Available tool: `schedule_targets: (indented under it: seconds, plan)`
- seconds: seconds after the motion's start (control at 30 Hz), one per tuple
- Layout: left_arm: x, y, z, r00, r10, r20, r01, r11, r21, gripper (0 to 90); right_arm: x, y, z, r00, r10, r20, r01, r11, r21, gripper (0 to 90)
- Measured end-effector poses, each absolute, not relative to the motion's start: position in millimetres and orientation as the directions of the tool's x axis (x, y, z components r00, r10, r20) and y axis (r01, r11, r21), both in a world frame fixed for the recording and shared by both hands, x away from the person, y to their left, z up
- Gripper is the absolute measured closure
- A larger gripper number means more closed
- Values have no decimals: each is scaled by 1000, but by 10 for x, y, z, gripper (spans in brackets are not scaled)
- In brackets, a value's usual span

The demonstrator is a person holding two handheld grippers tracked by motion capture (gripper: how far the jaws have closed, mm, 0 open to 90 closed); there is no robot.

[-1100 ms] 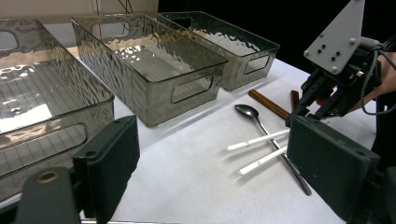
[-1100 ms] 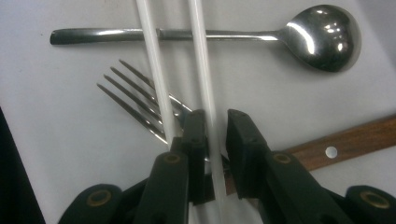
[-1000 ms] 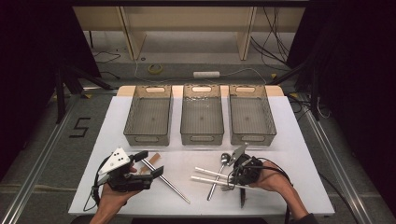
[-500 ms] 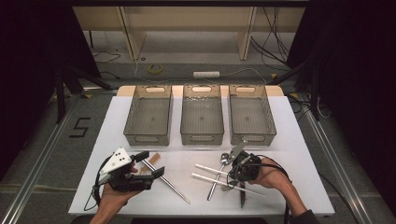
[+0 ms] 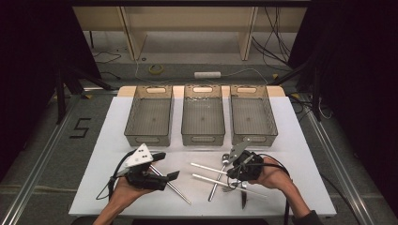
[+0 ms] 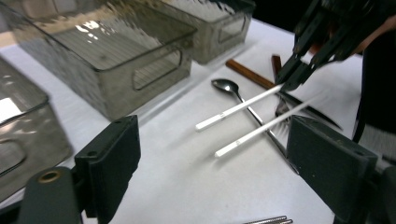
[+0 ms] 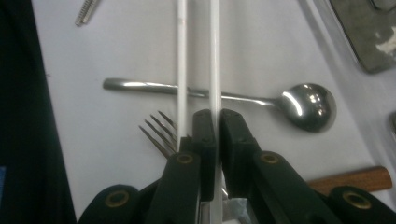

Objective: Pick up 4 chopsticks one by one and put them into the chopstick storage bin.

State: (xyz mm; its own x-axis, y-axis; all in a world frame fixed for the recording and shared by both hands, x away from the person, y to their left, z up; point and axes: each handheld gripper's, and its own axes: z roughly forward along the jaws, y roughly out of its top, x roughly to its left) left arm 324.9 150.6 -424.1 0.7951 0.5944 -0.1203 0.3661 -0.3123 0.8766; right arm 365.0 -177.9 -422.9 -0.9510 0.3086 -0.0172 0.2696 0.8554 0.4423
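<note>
Right tongs (image 7: 215, 135) pinch one white chopstick (image 7: 215, 56) above the bench (image 5: 300, 140) — left tongs (image 6: 212, 163) spread wide, holding nothing.

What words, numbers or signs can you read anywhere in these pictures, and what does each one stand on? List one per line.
"5": a dark numeral on the grey floor, left of the white table.
The three clear bins and the cutlery, such as the spoon, bear no readable lettering.
A faint mark on a white chopstick is too small to read.
</note>
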Motion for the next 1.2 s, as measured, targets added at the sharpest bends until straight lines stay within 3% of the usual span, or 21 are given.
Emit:
schedule_targets:
  seconds: [0.33, 0.77, 1.0, 1.2]
  plan:
    - [3313, 1123, -4328, 875, 484, 5, 292, -536, 792, 188, 3506, -1602, -4109, -974, 227, -16, 191, 855, 482, 855]
    - [3218, 947, -4393, 922, 372, 105, 201, -692, 693, 426, 3360, -1425, -4046, -992, 123, -15, 99, 858, 504, 855]
    - [3186, 921, -4403, 936, 341, 89, 196, -713, 673, 595, 3321, -1407, -4014, -996, 87, -23, 63, 858, 509, 855]
    - [3181, 905, -4405, 953, 296, 61, 187, -737, 649, 685, 3310, -1391, -4028, -997, 68, -20, 49, 861, 506, 855]
